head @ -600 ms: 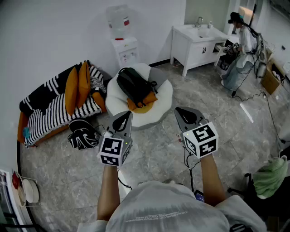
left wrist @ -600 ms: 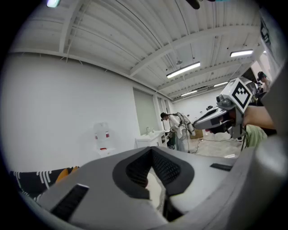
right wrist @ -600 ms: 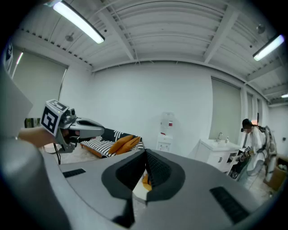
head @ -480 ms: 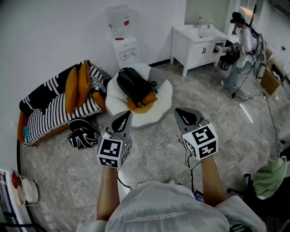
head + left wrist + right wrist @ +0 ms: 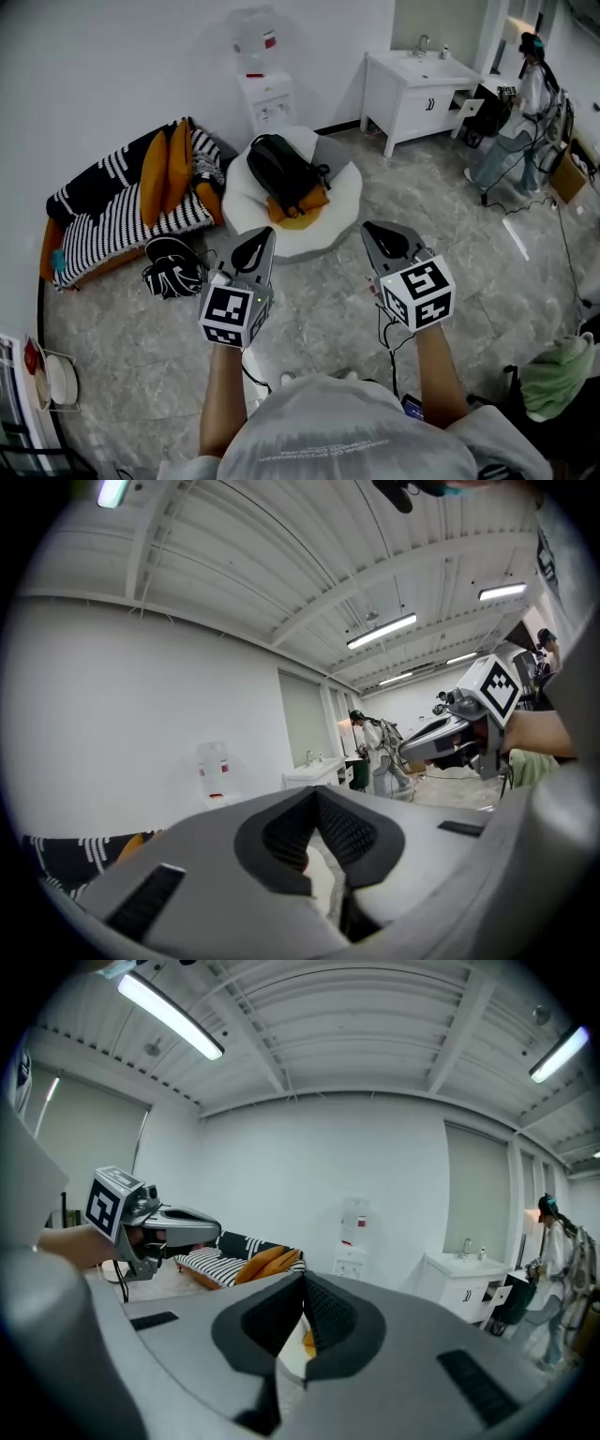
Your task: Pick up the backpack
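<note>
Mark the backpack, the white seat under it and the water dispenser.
backpack (image 5: 284, 172), head view, middle of its black body
white seat (image 5: 343, 192), head view, bare right rim
water dispenser (image 5: 269, 101), head view, white cabinet front

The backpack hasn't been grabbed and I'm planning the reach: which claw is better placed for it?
Left, narrowly. The left claw points almost straight at the backpack on the white cushion; the right claw sits further to its side. Both are shut and must open first.
</note>
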A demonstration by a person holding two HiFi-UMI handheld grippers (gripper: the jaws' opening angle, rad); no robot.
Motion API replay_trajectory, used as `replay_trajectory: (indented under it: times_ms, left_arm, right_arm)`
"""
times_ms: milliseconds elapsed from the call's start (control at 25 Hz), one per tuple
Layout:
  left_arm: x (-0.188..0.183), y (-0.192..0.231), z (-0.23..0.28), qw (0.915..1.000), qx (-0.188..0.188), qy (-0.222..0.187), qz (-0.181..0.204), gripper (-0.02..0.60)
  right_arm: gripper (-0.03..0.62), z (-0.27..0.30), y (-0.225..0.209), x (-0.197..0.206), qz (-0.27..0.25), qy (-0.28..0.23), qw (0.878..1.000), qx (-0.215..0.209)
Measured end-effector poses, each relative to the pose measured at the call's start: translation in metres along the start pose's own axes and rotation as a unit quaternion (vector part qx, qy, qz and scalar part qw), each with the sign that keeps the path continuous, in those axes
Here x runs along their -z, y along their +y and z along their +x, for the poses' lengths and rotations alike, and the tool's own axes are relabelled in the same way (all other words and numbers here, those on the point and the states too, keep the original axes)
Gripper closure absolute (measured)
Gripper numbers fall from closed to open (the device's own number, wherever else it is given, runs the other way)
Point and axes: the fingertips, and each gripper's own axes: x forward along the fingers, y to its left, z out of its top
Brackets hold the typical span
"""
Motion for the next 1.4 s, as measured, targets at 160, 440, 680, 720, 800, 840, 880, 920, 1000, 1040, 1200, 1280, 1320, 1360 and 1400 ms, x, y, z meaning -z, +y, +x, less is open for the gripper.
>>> replay_trajectory:
  times_ms: [160, 440, 680, 720, 800, 840, 880, 920, 1000, 1040, 1200, 1280, 1320, 1360, 1400]
  left_arm:
    - [0.008, -0.015, 0.002, 0.9999, -0.006, 0.012, -0.003, 0.581]
    - [0.018, -0.045, 0.02, 0.9992, -0.019, 0.033, -0.011, 0.581]
    - [0.021, -0.071, 0.034, 0.9985, -0.028, 0.045, -0.011, 0.581]
    - [0.022, -0.075, 0.037, 0.9985, -0.028, 0.046, -0.011, 0.581]
    - [0.024, -0.079, 0.041, 0.9983, -0.026, 0.05, -0.015, 0.581]
    - [0.023, -0.08, 0.043, 0.9982, -0.027, 0.051, -0.017, 0.581]
    - [0.021, -0.08, 0.044, 0.9981, -0.029, 0.05, -0.019, 0.581]
    - [0.017, -0.08, 0.045, 0.9981, -0.033, 0.048, -0.019, 0.581]
    - [0.011, -0.078, 0.049, 0.9982, -0.039, 0.042, -0.018, 0.581]
    - [0.009, -0.078, 0.051, 0.9983, -0.04, 0.039, -0.018, 0.581]
    - [0.009, -0.08, 0.06, 0.9984, -0.037, 0.039, -0.017, 0.581]
    - [0.011, -0.078, 0.066, 0.9984, -0.034, 0.039, -0.019, 0.581]
    - [0.012, -0.077, 0.069, 0.9984, -0.033, 0.04, -0.022, 0.581]
    - [0.014, -0.075, 0.073, 0.9984, -0.031, 0.04, -0.025, 0.581]
    - [0.015, -0.072, 0.078, 0.9984, -0.03, 0.041, -0.026, 0.581]
  right_arm:
    - [0.592, -0.005, -0.006, 0.008, -0.003, 0.002, 1.0, -0.014]
    - [0.592, -0.018, -0.034, 0.032, 0.016, 0.014, 0.999, -0.032]
    - [0.592, -0.028, -0.063, 0.048, 0.03, 0.024, 0.999, -0.036]
    - [0.592, -0.028, -0.067, 0.05, 0.029, 0.024, 0.999, -0.037]
    - [0.592, -0.028, -0.072, 0.051, 0.024, 0.026, 0.999, -0.039]
    - [0.592, -0.028, -0.073, 0.05, 0.022, 0.026, 0.999, -0.042]
    - [0.592, -0.028, -0.073, 0.049, 0.02, 0.027, 0.998, -0.044]
    - [0.592, -0.028, -0.075, 0.047, 0.019, 0.026, 0.998, -0.047]
    - [0.592, -0.029, -0.078, 0.045, 0.015, 0.025, 0.998, -0.048]
    - [0.592, -0.029, -0.079, 0.045, 0.015, 0.024, 0.998, -0.048]
    - [0.592, -0.026, -0.081, 0.046, 0.014, 0.021, 0.998, -0.053]
    - [0.592, -0.022, -0.084, 0.048, 0.014, 0.025, 0.998, -0.051]
    - [0.592, -0.02, -0.085, 0.049, 0.014, 0.028, 0.998, -0.048]
    - [0.592, -0.016, -0.087, 0.049, 0.015, 0.03, 0.998, -0.047]
    - [0.592, -0.012, -0.089, 0.049, 0.015, 0.031, 0.998, -0.046]
